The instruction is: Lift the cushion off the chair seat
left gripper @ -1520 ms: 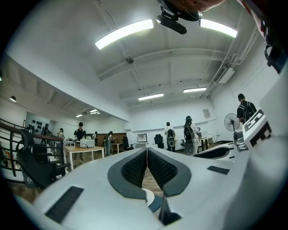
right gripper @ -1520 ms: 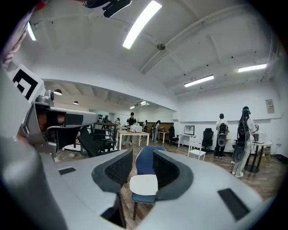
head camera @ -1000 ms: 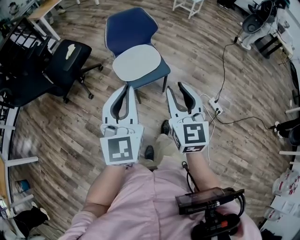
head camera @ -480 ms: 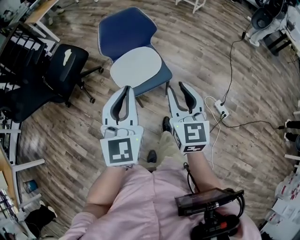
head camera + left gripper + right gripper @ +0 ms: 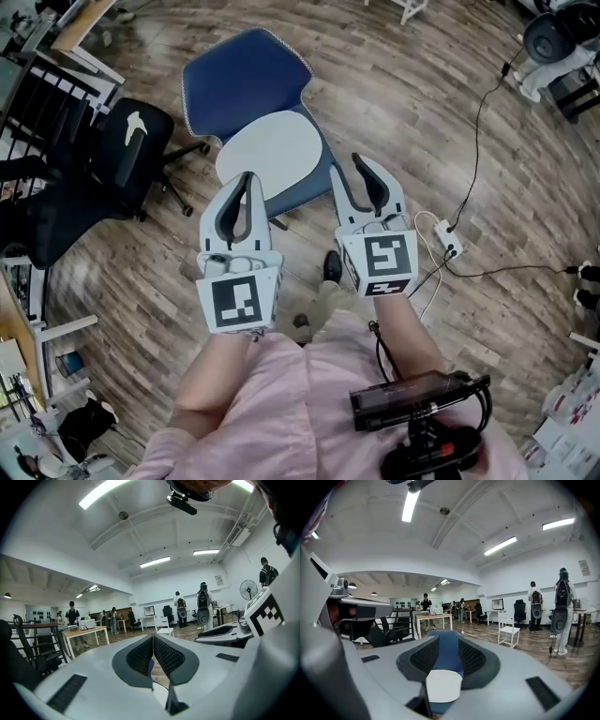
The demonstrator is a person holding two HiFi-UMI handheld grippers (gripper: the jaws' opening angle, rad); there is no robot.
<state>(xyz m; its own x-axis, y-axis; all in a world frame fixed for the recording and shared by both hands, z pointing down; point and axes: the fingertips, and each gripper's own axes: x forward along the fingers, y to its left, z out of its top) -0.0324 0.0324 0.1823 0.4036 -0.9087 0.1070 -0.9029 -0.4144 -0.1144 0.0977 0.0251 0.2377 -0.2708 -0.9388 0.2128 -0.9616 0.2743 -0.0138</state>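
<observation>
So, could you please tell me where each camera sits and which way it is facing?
Head view: on the person's head, looking steeply down at the blue chair with its pale grey oval cushion; left gripper, right gripper, forearms and pink top show.
Left gripper view: on the left gripper, level across the office; its shut jaws show.
Right gripper view: on the right gripper, along open jaws toward chair and cushion.
Shared: head and right gripper views both show the chair and cushion.

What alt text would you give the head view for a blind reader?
Looking steeply down, a person in pink holds two white grippers toward a blue chair whose seat bears a pale oval cushion. The left gripper is shut, the right gripper open; neither holds the cushion.
</observation>
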